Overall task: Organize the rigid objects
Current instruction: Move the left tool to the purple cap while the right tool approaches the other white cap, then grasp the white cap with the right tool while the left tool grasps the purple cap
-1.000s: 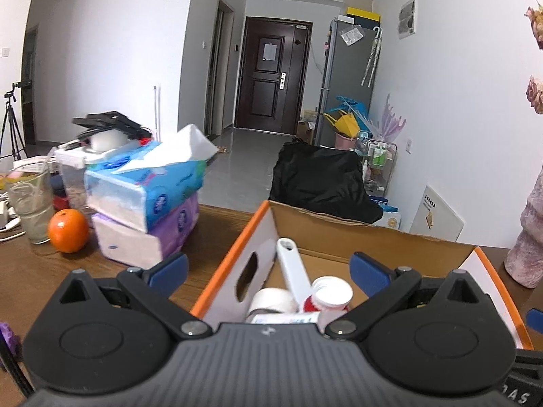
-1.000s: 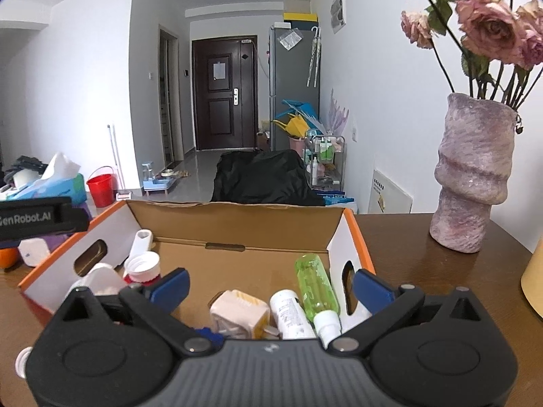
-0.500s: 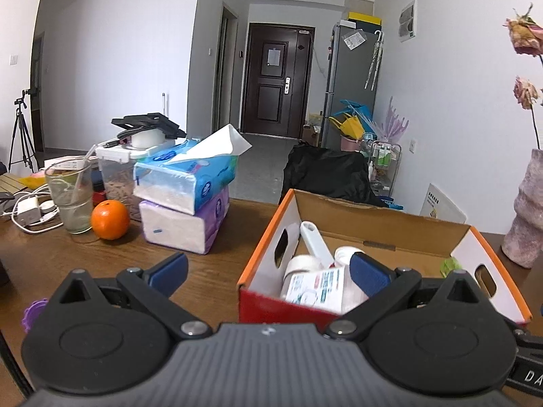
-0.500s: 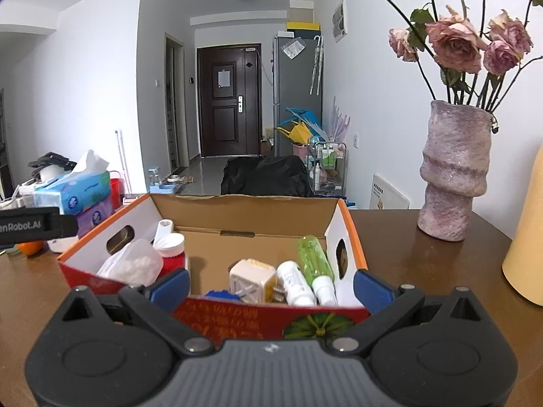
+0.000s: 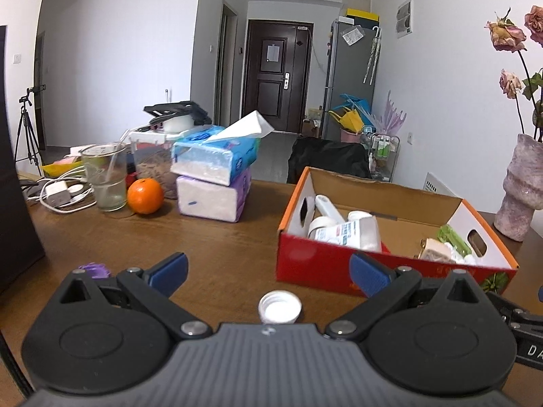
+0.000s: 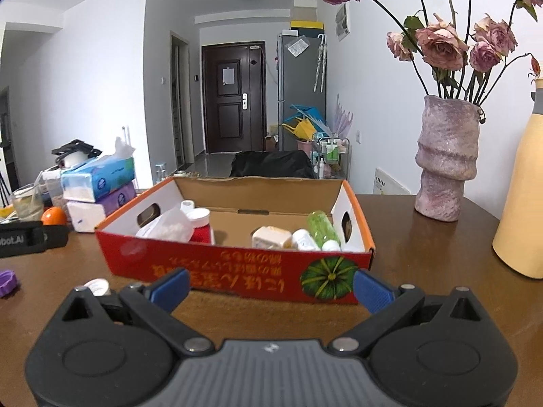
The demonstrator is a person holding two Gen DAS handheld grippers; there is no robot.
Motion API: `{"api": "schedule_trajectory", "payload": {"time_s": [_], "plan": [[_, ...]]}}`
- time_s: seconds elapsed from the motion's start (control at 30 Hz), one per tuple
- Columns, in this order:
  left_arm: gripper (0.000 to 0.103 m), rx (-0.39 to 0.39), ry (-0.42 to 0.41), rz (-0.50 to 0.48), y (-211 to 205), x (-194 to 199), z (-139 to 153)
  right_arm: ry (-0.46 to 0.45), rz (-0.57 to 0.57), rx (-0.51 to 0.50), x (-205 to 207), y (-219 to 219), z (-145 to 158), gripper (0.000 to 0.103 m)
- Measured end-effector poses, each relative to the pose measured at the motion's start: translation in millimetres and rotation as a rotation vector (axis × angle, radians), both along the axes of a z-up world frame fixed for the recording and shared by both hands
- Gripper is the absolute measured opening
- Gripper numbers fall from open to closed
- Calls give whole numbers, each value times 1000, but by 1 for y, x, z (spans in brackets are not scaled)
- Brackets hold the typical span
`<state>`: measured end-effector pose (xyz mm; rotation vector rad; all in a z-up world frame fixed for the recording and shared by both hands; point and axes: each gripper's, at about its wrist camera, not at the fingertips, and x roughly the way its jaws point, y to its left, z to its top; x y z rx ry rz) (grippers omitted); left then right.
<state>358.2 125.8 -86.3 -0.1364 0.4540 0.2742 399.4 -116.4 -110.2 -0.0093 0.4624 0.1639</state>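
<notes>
A red and orange cardboard box (image 5: 315, 268) (image 6: 234, 268) stands on the brown wooden table. It holds several bottles, a white tube, a green bottle (image 6: 322, 229) and a cream block (image 6: 271, 237). A white cap (image 5: 280, 307) lies on the table between my left gripper's fingers; it also shows in the right wrist view (image 6: 96, 285). A purple cap (image 5: 92, 269) (image 6: 8, 281) lies further left. My left gripper (image 5: 268, 271) is open and empty. My right gripper (image 6: 269, 288) is open and empty, just in front of the box.
Two stacked tissue packs (image 5: 213, 176), an orange (image 5: 145, 196), a glass (image 5: 105, 178) and white cables stand at the left. A pink vase with roses (image 6: 446, 156) and a yellow vase (image 6: 524, 203) stand at the right. A dark object (image 5: 17, 210) is at the far left.
Both grippers have drawn back from above the box toward the table's near side. The box now lies in front of them, and the white cap has come into view.
</notes>
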Motion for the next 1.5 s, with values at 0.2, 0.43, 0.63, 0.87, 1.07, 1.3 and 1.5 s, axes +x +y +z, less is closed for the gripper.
{"api": "schedule_trajectory", "payload": {"time_s": [0.2, 0.43, 0.63, 0.87, 1.07, 1.3, 1.5], "plan": [[103, -3, 8, 3, 12, -26, -2, 12, 16, 2, -22, 7, -2, 103], [103, 1, 34, 2, 31, -48, -9, 19, 33, -2, -41, 23, -5, 103], [103, -14, 54, 18, 58, -61, -16, 32, 51, 3, -50, 41, -8, 103], [103, -26, 68, 44, 91, -71, -22, 55, 95, 6, -52, 71, -14, 103], [103, -23, 92, 47, 117, -69, -27, 77, 124, 2, -46, 100, -21, 103], [103, -34, 114, 80, 147, -66, -33, 108, 158, -8, -32, 135, -29, 103], [103, -49, 129, 111, 170, -63, -38, 127, 156, -23, -10, 161, -36, 102]]}}
